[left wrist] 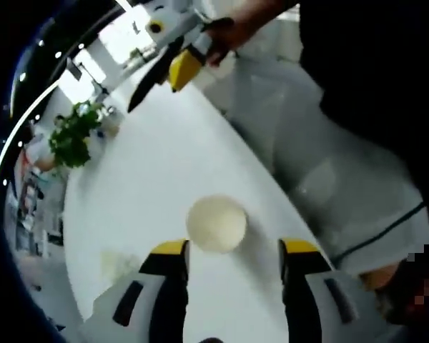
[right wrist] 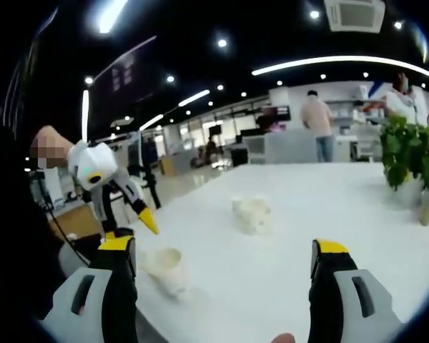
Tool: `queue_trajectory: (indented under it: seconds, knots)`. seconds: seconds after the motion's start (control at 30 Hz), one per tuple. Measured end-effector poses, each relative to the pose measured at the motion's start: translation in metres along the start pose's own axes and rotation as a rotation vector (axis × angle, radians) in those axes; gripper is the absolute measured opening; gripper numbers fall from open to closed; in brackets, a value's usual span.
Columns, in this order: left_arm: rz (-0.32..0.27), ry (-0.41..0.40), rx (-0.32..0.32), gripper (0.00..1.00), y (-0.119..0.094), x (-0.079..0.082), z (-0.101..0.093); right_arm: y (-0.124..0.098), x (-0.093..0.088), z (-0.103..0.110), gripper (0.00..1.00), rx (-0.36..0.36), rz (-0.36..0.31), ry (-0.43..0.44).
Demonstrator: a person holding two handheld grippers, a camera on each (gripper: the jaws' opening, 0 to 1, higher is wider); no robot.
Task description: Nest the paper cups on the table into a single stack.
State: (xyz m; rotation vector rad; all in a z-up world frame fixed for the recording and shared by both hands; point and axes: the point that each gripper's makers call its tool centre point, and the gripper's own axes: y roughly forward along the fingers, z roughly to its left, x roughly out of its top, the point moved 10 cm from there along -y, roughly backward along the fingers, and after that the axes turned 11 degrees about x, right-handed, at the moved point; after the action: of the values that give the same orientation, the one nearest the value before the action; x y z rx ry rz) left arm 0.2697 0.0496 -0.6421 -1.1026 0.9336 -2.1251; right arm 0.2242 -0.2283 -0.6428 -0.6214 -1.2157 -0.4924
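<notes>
left gripper [left wrist: 232, 259] poised over a paper cup [left wrist: 216, 224]
jaws wide, cup mouth-up just ahead between the tips; right gripper [right wrist: 225, 259] open, farther off.

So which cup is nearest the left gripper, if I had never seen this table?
Start at the white table and follow it to the yellow-tipped fingers of the left gripper. The paper cup sits just beyond the gap between them, seen as a cream round, alone, far from the green plant.
</notes>
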Motion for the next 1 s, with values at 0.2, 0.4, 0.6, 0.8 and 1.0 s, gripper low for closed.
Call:
queue_trajectory:
  seconds: [0.2,0.4,0.6,0.8,1.0]
  knots:
    - [-0.014,-0.078,0.028,0.55,-0.005,-0.007,-0.003,0.007,0.005,0.0,1.0,0.008,0.0,0.0]
    - [-0.032,-0.197,0.09,0.62,-0.008,-0.014,-0.001,0.011,0.008,0.001,1.0,0.018,0.011,-0.005]
    - [-0.056,-0.316,0.144,0.69,-0.01,-0.022,0.004,0.01,0.01,0.001,1.0,0.011,0.003,-0.005]
    - [-0.062,-0.409,0.189,0.75,-0.015,-0.03,0.009,0.008,0.008,0.0,1.0,0.001,-0.001,0.004]
    - [-0.081,-0.507,0.245,0.8,-0.02,-0.034,0.013,0.009,0.006,0.001,1.0,0.004,0.002,0.008]
